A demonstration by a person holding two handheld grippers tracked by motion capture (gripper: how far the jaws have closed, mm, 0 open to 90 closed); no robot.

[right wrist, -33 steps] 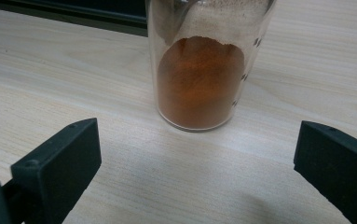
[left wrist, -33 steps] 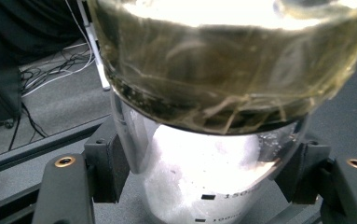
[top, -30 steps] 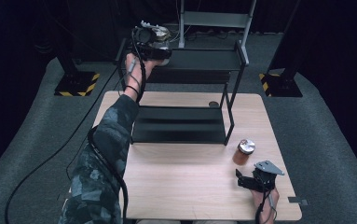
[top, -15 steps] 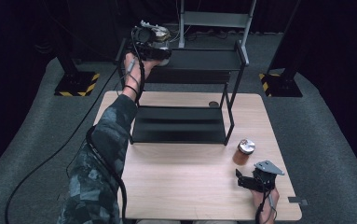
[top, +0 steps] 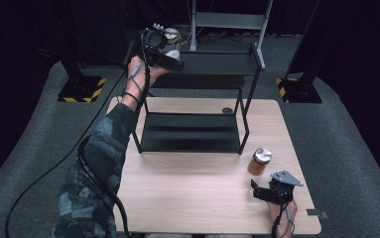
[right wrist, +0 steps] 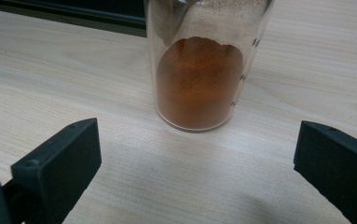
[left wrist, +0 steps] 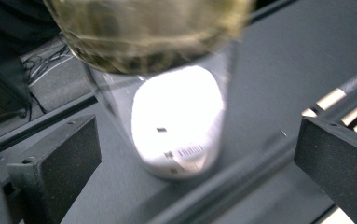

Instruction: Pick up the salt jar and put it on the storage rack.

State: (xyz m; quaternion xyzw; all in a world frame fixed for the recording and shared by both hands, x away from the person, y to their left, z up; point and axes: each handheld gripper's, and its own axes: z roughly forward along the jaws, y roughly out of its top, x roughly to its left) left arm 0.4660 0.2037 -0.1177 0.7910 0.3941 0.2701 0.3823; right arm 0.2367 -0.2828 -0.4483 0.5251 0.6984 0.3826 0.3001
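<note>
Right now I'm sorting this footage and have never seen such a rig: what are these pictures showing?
A person holds a two-jaw tool in each hand. The high view looks down on the light wooden table with a black metal two-tier shelf. The other two cameras ride on the tools. The left gripper has just been opening around a clear glass jar with a white label standing on the upper tier. The right gripper stands open before a clear jar of orange-brown powder.

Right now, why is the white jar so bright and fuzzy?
In the left gripper view, glare washes out the white label on the jar, and closeness blurs it; in the right gripper view the spice jar looks sharp; the high view has dark surroundings.
</note>
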